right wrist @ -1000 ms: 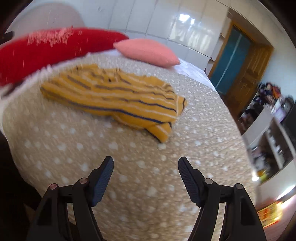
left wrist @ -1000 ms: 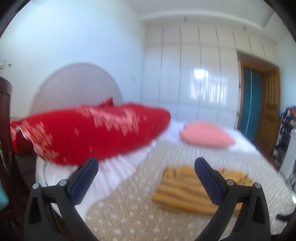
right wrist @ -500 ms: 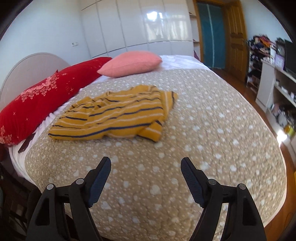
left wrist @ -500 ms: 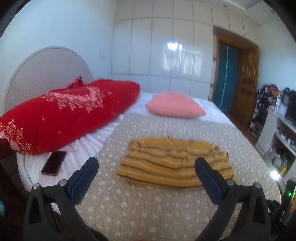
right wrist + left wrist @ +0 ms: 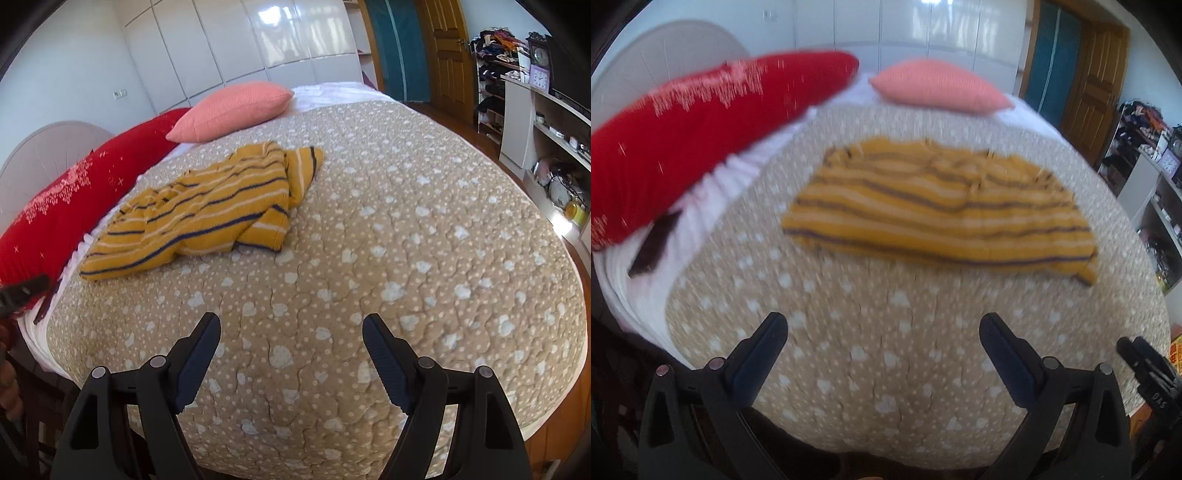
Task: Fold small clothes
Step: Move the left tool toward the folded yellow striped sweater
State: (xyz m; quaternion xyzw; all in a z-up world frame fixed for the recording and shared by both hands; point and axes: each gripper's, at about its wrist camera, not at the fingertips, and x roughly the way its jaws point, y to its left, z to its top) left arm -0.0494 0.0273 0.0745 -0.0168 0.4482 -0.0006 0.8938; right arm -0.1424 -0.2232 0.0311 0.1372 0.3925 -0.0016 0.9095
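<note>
Left tongs (image 5: 882,332): jaws spread wide apart, holding nothing, poised above the near edge of the bed, clear of the cover. Right tongs (image 5: 291,332): likewise spread wide and holding nothing, above the same near edge. The tip of the right tongs shows at the right margin of the left wrist view.

Beneath both lies a tan quilted bedspread (image 5: 424,240) dotted with white shapes. Further up the bed, well apart from either pair of tongs, a small yellow striped sweater (image 5: 938,210) lies on the bedspread, folded over on itself, with dark and pale stripes. From the right wrist view the sweater (image 5: 207,210) sits toward the left half of the bed, one cuffed sleeve end doubled over near its front edge. The left wrist view is motion-blurred.

Beyond the sweater: a long red pillow (image 5: 701,125) with white pattern along the left side, and a pink cushion (image 5: 232,109) at the head. A dark flat object (image 5: 653,247) lies on the white sheet beside the red pillow; its identity cannot be told. White wardrobe doors (image 5: 280,40) line the far wall.
</note>
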